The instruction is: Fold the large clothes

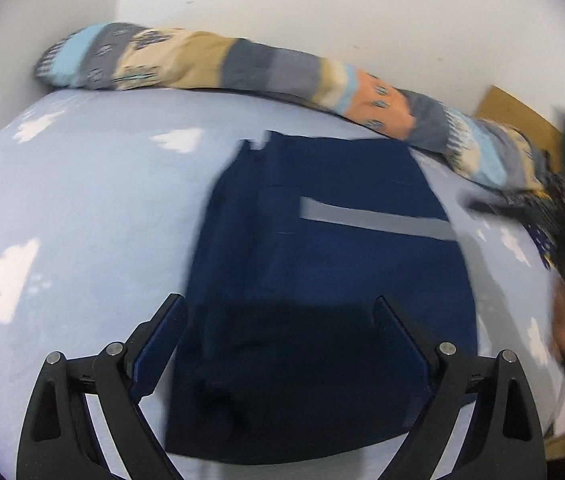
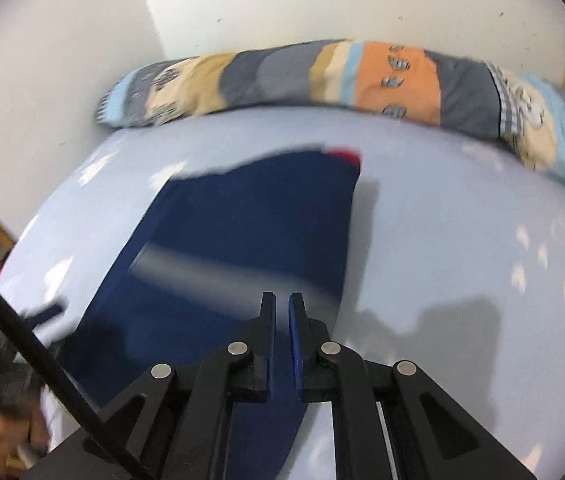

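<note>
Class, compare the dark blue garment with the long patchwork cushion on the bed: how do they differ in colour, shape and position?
The dark blue garment is one plain navy with a single grey stripe; the patchwork cushion mixes tan, grey, light blue and orange patches. The garment lies flat and thin; the cushion is plump and long. The garment sits mid-bed; the cushion runs along the far edge by the wall. Both rest on the cloud-print sheet.

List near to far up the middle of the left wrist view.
left gripper → navy garment → grey stripe on it → light blue cloud-print sheet → patterned bolster → white wall
</note>
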{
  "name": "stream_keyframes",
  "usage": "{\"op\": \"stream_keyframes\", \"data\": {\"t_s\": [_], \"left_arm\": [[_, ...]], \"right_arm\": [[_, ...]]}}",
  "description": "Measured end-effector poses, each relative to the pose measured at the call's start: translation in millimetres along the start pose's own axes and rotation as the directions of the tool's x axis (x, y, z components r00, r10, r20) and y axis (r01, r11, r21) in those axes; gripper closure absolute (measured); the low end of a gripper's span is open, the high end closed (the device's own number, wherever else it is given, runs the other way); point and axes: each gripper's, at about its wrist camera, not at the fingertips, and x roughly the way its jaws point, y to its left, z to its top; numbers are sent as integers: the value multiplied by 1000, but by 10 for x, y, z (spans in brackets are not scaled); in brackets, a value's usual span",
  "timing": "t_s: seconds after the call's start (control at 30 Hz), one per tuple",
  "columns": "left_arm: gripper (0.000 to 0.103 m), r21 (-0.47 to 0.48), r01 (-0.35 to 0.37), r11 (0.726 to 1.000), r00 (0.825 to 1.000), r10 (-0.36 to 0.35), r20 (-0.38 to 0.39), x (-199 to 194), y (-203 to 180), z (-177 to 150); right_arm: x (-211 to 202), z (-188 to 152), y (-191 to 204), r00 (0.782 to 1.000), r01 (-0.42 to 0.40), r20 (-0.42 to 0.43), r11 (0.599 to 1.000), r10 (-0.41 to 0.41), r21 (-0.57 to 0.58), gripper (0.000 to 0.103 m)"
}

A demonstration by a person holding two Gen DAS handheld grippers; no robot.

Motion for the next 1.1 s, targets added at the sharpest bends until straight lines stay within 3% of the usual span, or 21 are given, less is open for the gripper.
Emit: {"op": "stream_keyframes", "data": {"t_s": [0.1,0.2,0.23,0.3,0.33,0.37,0.4,0.47,0.57,0.6,0.67,0.73,0.77,0.83,0.9,0.93,1.0,1.03,1.07,1.1], "left_arm": [[9,80,-8,997,999,11,-44,128,-142,-65],[9,161,-119,980,983,140,-122,313,-135,-157],[9,155,-142,978,975,165,-147,366,-64,-185],[7,81,-114,990,976,127,-176,356,86,-188],[7,61,-123,991,974,132,-183,354,127,-175],[7,51,-130,990,974,137,-182,338,160,-164],[7,50,-136,990,975,142,-170,326,167,-146],[7,57,-130,990,980,137,-145,261,146,-137],[7,70,-82,994,992,88,-90,109,43,-98],[7,75,-70,995,994,76,-78,96,4,-88],[7,88,-70,994,992,79,-99,136,-50,-121],[6,116,-106,988,977,125,-174,332,-86,-172],[6,130,-118,985,971,142,-192,402,-84,-210],[3,103,-124,987,971,142,-191,401,-61,-221],[3,77,-103,992,976,116,-185,295,-25,-195],[3,67,-90,994,981,101,-168,229,3,-179],[3,31,-96,995,986,100,-135,90,134,-131],[3,-17,-102,995,987,99,-128,31,272,-109],[3,-66,-96,993,988,87,-131,15,397,-94],[3,-139,-73,988,987,52,-151,6,566,-103]], "right_arm": [[385,392,-71,998,55,4,998,-55,1,95],[836,647,-169,997,83,-8,996,-83,22,95],[978,694,-203,995,97,-21,995,-96,30,94],[1387,667,-237,987,86,-139,996,-81,31,91],[1545,633,-196,979,100,-180,995,-100,-10,91],[1579,602,-114,976,136,-157,987,-148,-89,92],[1588,632,-49,969,164,-161,977,-185,-135,92],[1491,708,-38,969,162,-171,980,-181,-119,90],[881,694,-31,997,50,-48,997,-52,-59,90],[755,622,-8,999,18,-46,998,-21,-59,90],[538,348,81,997,-57,-53,996,53,-72,89],[623,79,158,987,-97,-134,991,84,-90,87],[727,-69,230,983,-87,-172,986,63,-139,86],[751,-230,368,990,-10,-142,972,-24,-235,86],[654,-147,326,981,-36,-193,989,8,-145,86],[547,-107,274,980,-74,-189,993,56,-90,82],[175,-91,174,982,-144,-127,989,140,-26,57],[104,-118,134,983,-142,-120,990,139,-18,31],[19,-185,41,980,-159,-119,987,160,17,15],[-25,-270,-59,972,-194,-121,979,201,69,14]]}}
